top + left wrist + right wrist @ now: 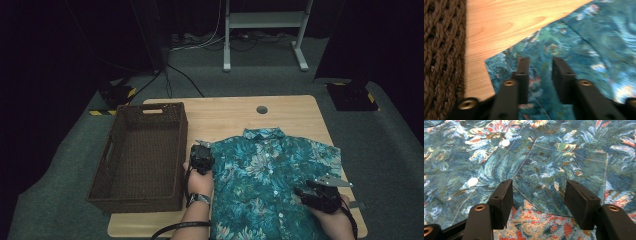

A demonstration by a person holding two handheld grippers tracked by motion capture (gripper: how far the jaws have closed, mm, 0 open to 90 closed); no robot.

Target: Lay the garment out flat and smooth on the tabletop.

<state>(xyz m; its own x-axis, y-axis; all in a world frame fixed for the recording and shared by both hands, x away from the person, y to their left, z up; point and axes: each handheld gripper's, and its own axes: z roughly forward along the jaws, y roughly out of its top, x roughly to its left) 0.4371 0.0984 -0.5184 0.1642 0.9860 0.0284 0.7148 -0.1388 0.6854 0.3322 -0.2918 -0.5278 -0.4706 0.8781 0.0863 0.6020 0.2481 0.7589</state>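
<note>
Shirt (272, 180) flat on table; high view adds basket (142, 155); both grippers' jaws apart over fabric.

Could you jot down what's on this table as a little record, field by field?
Surface: wooden table
Garment: teal floral shirt, lying flat, buttons showing
Container: brown woven basket, left of the shirt
Left gripper: jaws apart over the shirt's sleeve edge, fabric between them, not visibly pinched
Right gripper: jaws apart over the shirt front near the pocket seam

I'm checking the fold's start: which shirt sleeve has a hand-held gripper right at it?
The sleeve beside the basket: the left hand-held gripper sits at its edge. The other sleeve has none at it.
</note>
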